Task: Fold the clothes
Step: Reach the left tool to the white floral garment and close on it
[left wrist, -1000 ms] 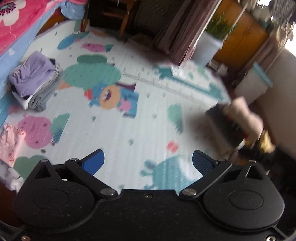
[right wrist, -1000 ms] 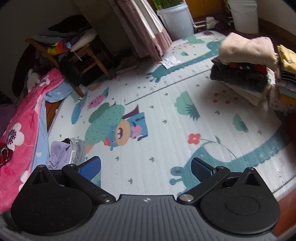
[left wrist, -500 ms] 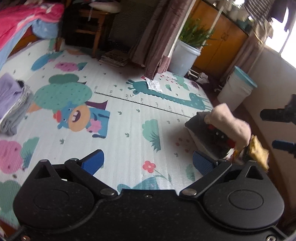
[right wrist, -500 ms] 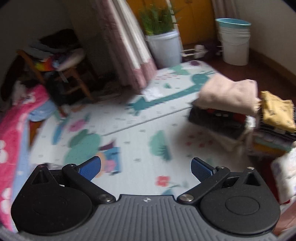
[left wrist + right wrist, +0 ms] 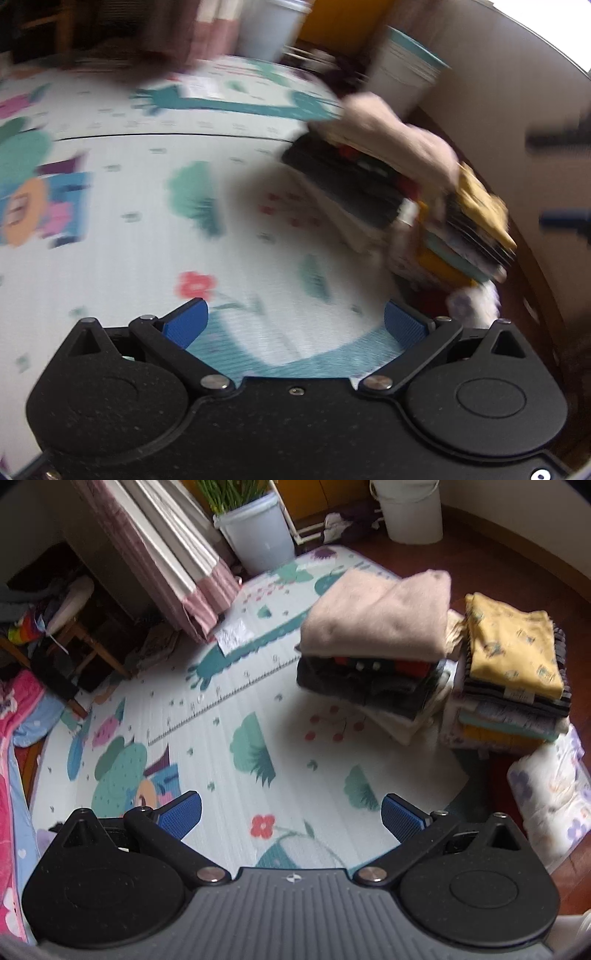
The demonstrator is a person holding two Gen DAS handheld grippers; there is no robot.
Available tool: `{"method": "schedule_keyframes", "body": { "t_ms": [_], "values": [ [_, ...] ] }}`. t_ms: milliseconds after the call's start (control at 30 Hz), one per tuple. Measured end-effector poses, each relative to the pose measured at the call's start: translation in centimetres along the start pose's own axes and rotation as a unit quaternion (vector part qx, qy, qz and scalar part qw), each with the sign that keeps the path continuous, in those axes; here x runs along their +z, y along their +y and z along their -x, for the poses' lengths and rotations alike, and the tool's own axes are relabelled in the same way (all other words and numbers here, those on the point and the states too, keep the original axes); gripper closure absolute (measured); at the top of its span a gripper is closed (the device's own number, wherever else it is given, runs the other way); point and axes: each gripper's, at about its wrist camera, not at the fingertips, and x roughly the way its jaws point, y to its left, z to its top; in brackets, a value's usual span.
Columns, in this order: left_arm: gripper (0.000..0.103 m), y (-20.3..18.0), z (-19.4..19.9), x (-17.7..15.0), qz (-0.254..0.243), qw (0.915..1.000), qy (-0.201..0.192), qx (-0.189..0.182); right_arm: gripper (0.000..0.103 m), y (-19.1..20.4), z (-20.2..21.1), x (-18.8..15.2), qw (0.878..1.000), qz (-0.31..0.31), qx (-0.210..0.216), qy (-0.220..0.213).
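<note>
**Both grippers swing toward the folded stacks**

Over the last second both views have panned from the purple-topped pile to the folded stacks at two o'clock. The left gripper (image 5: pixel 295 325) and right gripper (image 5: pixel 291 812) are spread wide and empty. The beige sweater (image 5: pixel 380 616) tops one stack, the yellow shirt (image 5: pixel 513 646) the other, on the play mat (image 5: pixel 229 738). Judging by this, the next garment is not yet picked.

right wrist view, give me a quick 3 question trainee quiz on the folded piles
1. True or false: the folded beige fleece garment tops the pile nearer the white planter bucket.
2. Which colour garment tops the other pile: A yellow, B green, C red?
3. Are the right gripper jaws open or shut?

Key: 1 true. 2 A, the yellow printed garment. 3 open, holding nothing.
</note>
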Motion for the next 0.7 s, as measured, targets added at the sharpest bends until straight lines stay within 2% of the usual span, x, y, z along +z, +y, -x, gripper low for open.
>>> {"method": "schedule_keyframes", "body": {
  "t_ms": [100, 133, 200, 267, 333, 433, 500, 600, 700],
  "values": [
    [0.002, -3.2, -3.9, 0.2, -0.049, 0.9976, 0.005, -0.048, 0.000, -1.0, 1.2, 0.6, 0.999, 0.048, -0.004, -0.003],
    [0.002, -4.3, -5.1, 0.4, -0.064, 0.9958, 0.005, -0.065, 0.000, -1.6, 1.2, 0.6, 0.997, 0.074, -0.020, -0.005],
    [0.003, -6.9, -7.5, 1.0, -0.094, 0.9915, 0.007, -0.090, 0.000, -3.7, 0.2, 0.3, 0.990, 0.114, -0.085, 0.009],
    [0.003, -9.8, -9.7, 1.6, -0.130, 0.9856, 0.007, -0.108, 0.000, -7.3, -1.6, -0.3, 0.979, 0.131, -0.148, 0.042],
    [0.004, -12.8, -11.7, 1.9, -0.161, 0.9785, 0.010, -0.129, 0.000, -11.8, -3.3, -1.0, 0.973, 0.111, -0.186, 0.084],
    [0.007, -17.0, -14.7, 1.5, -0.190, 0.9682, 0.023, -0.161, 0.000, -17.9, -4.0, -1.6, 0.968, 0.068, -0.211, 0.121],
    [0.012, -19.6, -16.9, 0.9, -0.206, 0.9622, 0.038, -0.174, 0.000, -21.0, -3.8, -1.8, 0.961, 0.050, -0.239, 0.130],
    [0.015, -23.2, -20.1, -0.1, -0.224, 0.9546, 0.059, -0.187, 0.000, -24.4, -2.9, -2.1, 0.942, 0.018, -0.310, 0.124],
    [0.016, -26.1, -22.4, -0.7, -0.249, 0.9489, 0.064, -0.183, 0.000, -26.4, -2.7, -2.7, 0.932, 0.002, -0.342, 0.123]
  ]
}}
